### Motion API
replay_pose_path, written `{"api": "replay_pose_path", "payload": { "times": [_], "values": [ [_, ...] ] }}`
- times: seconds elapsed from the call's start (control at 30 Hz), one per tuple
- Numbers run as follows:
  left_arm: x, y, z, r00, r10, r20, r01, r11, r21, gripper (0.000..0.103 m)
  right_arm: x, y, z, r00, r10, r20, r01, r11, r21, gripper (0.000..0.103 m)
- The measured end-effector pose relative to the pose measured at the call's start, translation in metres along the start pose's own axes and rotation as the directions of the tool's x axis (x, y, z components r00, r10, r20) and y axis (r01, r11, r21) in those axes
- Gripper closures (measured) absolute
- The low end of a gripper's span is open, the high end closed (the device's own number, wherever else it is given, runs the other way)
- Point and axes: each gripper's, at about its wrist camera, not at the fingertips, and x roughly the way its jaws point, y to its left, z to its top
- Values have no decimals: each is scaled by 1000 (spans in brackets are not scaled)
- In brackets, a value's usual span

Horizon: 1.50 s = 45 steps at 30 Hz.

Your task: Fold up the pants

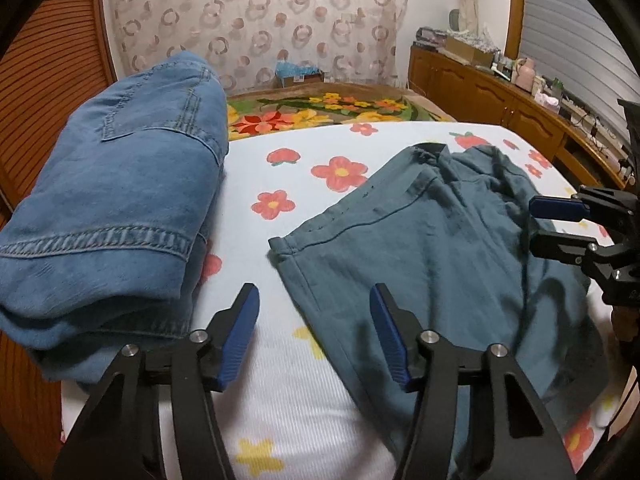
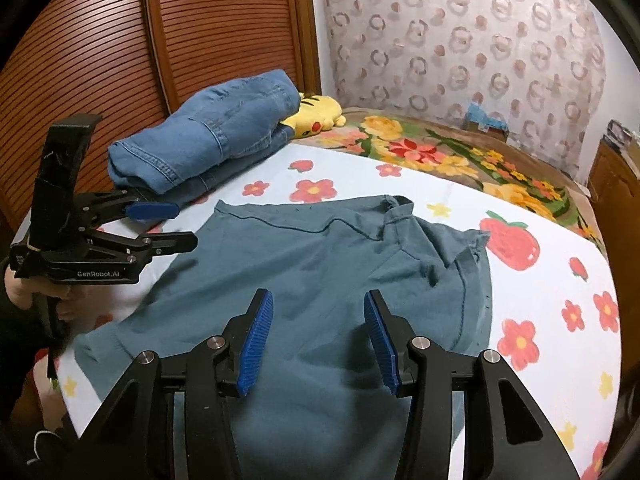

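Teal pants [image 1: 440,248] lie loosely folded and wrinkled on the flowered bed sheet [image 1: 280,360]; they also show in the right wrist view [image 2: 320,272]. My left gripper [image 1: 314,324] is open and empty, hovering at the pants' left edge. It shows from the side in the right wrist view [image 2: 182,226]. My right gripper [image 2: 318,332] is open and empty above the middle of the pants. It shows at the right edge of the left wrist view [image 1: 534,222].
Folded blue jeans [image 1: 112,208] lie stacked at the left of the bed, by the wooden slatted headboard [image 2: 200,40]. A yellow plush toy [image 2: 316,114] lies behind them. A flowered blanket [image 1: 320,110] covers the far end. A wooden cabinet [image 1: 500,100] stands on the right.
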Motion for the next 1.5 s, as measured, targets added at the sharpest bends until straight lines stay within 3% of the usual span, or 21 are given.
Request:
{"api": "replay_pose_path", "payload": {
  "times": [0.23,0.6,0.8,0.87,0.9,0.97,1.23,1.5],
  "values": [
    [10,4,10,1000,12,-18,-11,1000,6,58,18,-5,0,999,-14,-39,13,1000,-27,54],
    [31,10,26,997,57,-49,-57,998,-3,62,31,-6,-3,997,-32,-77,30,999,-30,54],
    [36,13,27,996,66,-61,-66,998,-3,74,33,-5,-5,995,-52,-87,49,998,-36,54],
    [36,13,27,996,58,-61,-59,998,1,81,33,-5,-5,995,-53,-86,49,998,-37,54],
    [36,13,27,997,57,-61,-57,998,5,91,33,-5,-5,995,-52,-86,49,998,-37,54],
    [36,9,26,997,57,-58,-56,998,21,97,33,-5,-5,995,-51,-86,48,998,-37,54],
    [18,11,46,995,101,10,-101,993,66,98,29,-7,-7,997,-50,-66,49,998,-29,54],
    [26,20,56,990,143,11,-144,987,76,98,25,-12,-8,997,-58,-51,57,998,-24,54]
  ]
}}
